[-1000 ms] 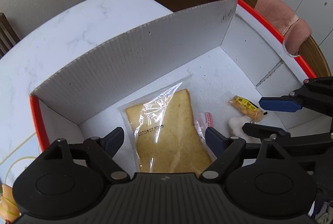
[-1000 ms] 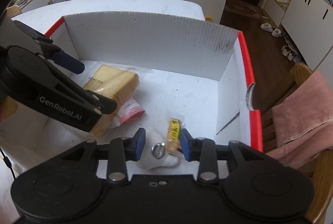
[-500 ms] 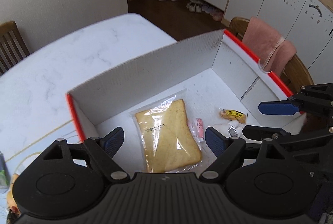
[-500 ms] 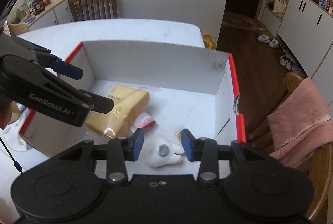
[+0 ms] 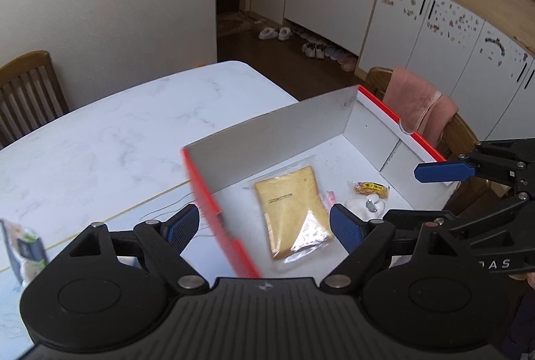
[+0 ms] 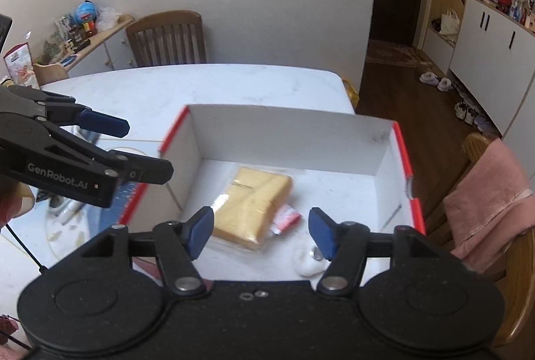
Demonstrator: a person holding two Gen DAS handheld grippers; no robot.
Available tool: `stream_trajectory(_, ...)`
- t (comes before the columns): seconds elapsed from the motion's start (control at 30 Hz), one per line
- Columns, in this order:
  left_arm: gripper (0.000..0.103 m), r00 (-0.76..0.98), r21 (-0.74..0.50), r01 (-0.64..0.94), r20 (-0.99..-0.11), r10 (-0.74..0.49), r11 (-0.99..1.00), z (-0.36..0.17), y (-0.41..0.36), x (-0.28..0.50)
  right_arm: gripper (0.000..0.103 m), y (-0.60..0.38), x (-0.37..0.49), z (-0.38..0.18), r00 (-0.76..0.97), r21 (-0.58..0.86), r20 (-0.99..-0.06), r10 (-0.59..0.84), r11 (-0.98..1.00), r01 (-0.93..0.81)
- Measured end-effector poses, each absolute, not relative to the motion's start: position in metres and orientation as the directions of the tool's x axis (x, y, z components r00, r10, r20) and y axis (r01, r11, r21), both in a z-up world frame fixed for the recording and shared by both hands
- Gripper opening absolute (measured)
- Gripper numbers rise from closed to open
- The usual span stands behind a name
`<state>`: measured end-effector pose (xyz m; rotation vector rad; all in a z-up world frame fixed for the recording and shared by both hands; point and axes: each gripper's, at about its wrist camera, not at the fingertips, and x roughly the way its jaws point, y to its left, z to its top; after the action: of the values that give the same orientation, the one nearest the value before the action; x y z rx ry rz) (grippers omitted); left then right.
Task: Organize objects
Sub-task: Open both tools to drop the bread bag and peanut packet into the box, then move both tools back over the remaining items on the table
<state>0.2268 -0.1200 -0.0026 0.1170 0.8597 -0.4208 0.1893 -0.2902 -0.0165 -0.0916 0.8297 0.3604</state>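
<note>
On the worktop (image 5: 110,139), left of the box (image 5: 267,139), a small packet (image 5: 25,251) lies blurred at the edge of the left wrist view; what it is cannot be told. By the look of things it is the likeliest next item to go into the box.

The left gripper (image 5: 264,224) hangs above the box's red left wall with its fingers (image 5: 182,228) wide apart and nothing between them. To fetch the packet well, it should swing left clear of that wall before dropping, so that no finger catches the cardboard edge and drags the box.

Inside the box, the bagged slice of bread (image 5: 292,209) lies flat near the left wall. Just right of it sits a little pink sachet (image 6: 287,218), and further right a white lump with a metal ring (image 6: 312,258) and a yellow-wrapped snack (image 5: 371,189), close together.

The right gripper (image 6: 264,231) hovers above the box's near side, its fingers (image 6: 322,233) also spread wide and empty, the white lump just below its right finger. It is best kept high and still while the left works, since the two grippers are near each other and could knock together. Any new item should be laid on the bare floor of the box, behind the snack, not on the bread bag, which looks slippery.
</note>
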Motion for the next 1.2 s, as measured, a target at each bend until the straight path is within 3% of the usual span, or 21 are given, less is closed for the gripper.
stream_trajectory(0.53,0.087,0.65,-0.081,0.268,-0.72,-0.242,0.96,0.006,0.018,0.165,0.077,-0.203,0.153,-0.007,0.6,0.122,-0.717,0.355,0.911,-0.394)
stream_trajectory(0.67,0.091,0.649,-0.085,0.221,-0.73,-0.212,0.972,-0.004,0.053,0.153,0.078,-0.178,0.146,-0.009,0.588,0.126,-0.72,0.368,0.903,-0.412)
stream_trajectory(0.77,0.101,0.644,-0.087,0.188,-0.741,-0.189,0.978,-0.013,0.079,0.146,0.079,-0.158,0.142,-0.011,0.578,0.118,-0.727,0.371,0.897,-0.427)
stream_trajectory(1.2,0.103,0.628,-0.087,0.09,-0.768,-0.125,0.992,-0.055,0.142,0.145,0.079,-0.082,0.154,-0.037,0.534,0.144,-0.757,0.376,0.893,-0.426)
